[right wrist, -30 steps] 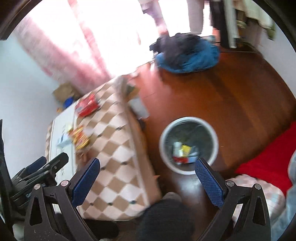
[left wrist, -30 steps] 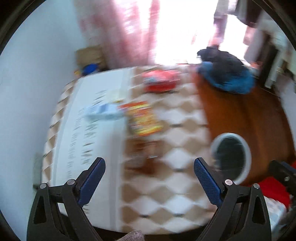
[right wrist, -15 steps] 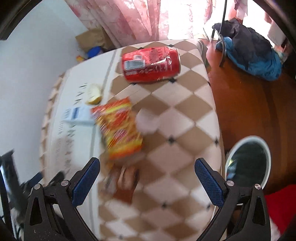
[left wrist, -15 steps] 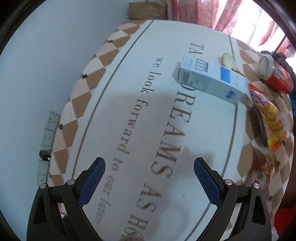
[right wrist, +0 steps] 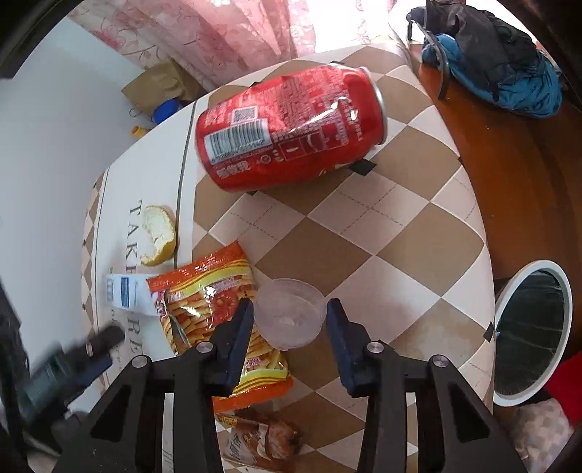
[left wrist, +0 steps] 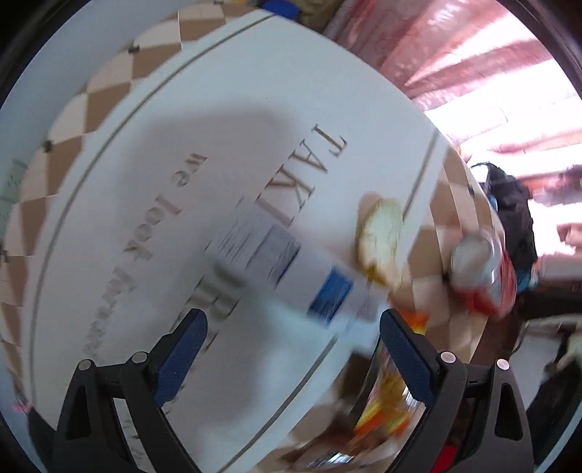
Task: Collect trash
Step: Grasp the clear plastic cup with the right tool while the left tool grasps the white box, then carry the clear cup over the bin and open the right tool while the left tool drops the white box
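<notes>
My right gripper (right wrist: 291, 323) points down at a clear plastic cup (right wrist: 287, 305) on the checkered tablecloth (right wrist: 363, 236). Its jaws are closing, and both blue pads touch the cup's sides. Left of the cup lies an orange snack bag (right wrist: 203, 298), with a brown wrapper (right wrist: 262, 440) below it. A dented red can (right wrist: 291, 131) lies on its side farther back. My left gripper (left wrist: 291, 327) is open, just above a white and blue carton (left wrist: 283, 269) that lies ahead of its fingers. A bitten piece of bread (left wrist: 380, 240) sits beyond the carton.
A white-rimmed trash bin (right wrist: 531, 334) stands on the brown floor, right of the table. Dark and blue clothing (right wrist: 509, 54) is piled on the floor at the back right. Pink curtains (right wrist: 218, 32) and a paper bag (right wrist: 160, 83) lie behind the table, beside a white wall.
Both grippers came down from over the bin and floor to the table. The right one narrowed around the clear cup. The left one rolled and closed in on the carton.
</notes>
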Tool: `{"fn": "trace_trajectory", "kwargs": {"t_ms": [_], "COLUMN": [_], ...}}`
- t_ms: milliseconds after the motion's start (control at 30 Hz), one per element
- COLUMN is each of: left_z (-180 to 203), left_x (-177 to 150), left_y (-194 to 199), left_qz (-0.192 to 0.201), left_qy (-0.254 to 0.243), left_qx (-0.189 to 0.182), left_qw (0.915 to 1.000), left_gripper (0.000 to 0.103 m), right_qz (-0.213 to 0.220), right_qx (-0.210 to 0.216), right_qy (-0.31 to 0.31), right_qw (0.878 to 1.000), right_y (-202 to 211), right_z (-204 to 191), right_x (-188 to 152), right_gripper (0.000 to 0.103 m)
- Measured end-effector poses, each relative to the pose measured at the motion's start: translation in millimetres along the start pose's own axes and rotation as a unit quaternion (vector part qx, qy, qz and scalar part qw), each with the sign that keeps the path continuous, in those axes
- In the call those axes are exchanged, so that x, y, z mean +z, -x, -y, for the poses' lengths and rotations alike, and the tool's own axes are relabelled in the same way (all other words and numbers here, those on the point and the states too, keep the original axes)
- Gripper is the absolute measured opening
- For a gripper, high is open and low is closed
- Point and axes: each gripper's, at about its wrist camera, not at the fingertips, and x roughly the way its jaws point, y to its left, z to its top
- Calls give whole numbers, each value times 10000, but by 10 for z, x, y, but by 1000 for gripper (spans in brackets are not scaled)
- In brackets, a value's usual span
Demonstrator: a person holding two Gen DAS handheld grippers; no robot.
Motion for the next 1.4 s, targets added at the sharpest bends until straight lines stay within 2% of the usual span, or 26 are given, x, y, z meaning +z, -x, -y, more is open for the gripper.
{"fn": "trace_trajectory", "kwargs": {"t_ms": [100,133,167,200,233,333,433,500,533,600,633,767,833,1000,1233,1400], "left_z": [-31,-52,-65,-77,-58,-23,-3,9,-6,-45,-64,-98,-52,-89,103,392], "left_x": [143,155,192,213,188,131,53,18,1,-21,-32,-114,-238,-561,-1110,-1483], "left_y": [-80,-76,-59,-37,-11,37,130,108,66,-20,9,60,124,426,961,1271], "left_qz": [27,77,109,126,164,203,390,334,295,154,293,338,469,915,1584,1958], "left_qy": [272,322,357,345,254,-484,-1379,-1885,-2028,-2120,-2096,-2098,-2157,-2346,-2722,-2986], "left_qx": [-16,3,27,32,33,370,892,1160,1319,1469,1441,1491,1481,1409,1278,1028], "left_qw": [9996,9995,9993,9993,9995,9979,9857,9746,9699,9660,9667,9657,9640,9575,9405,9284], "left_gripper": [94,78,68,64,54,42,42,42,42,43,44,42,36,35,35,35], "right_qz": [85,96,96,114,124,117,56,34,13,1,19,-59,-113,36,505,1070], "right_qx": [-192,-245,-288,-321,-339,-403,-486,-521,-528,-488,-467,-452,-481,-446,-535,-702], "right_qy": [-33,-35,-30,-32,-28,54,158,203,218,213,198,178,152,185,611,880], "right_qw": [9998,9996,9995,9994,9993,9991,9987,9984,9984,9986,9987,9988,9987,9988,9954,9879], "right_y": [45,60,73,91,109,131,145,134,121,93,93,29,-17,16,352,750], "right_z": [27,42,57,76,98,116,148,152,159,179,188,160,165,166,57,57], "right_x": [24,31,36,37,34,36,32,33,32,43,48,60,47,-32,-316,-647], "right_gripper": [43,43,43,43,43,43,43,43,43,43,43,43,43,43,43,43]}}
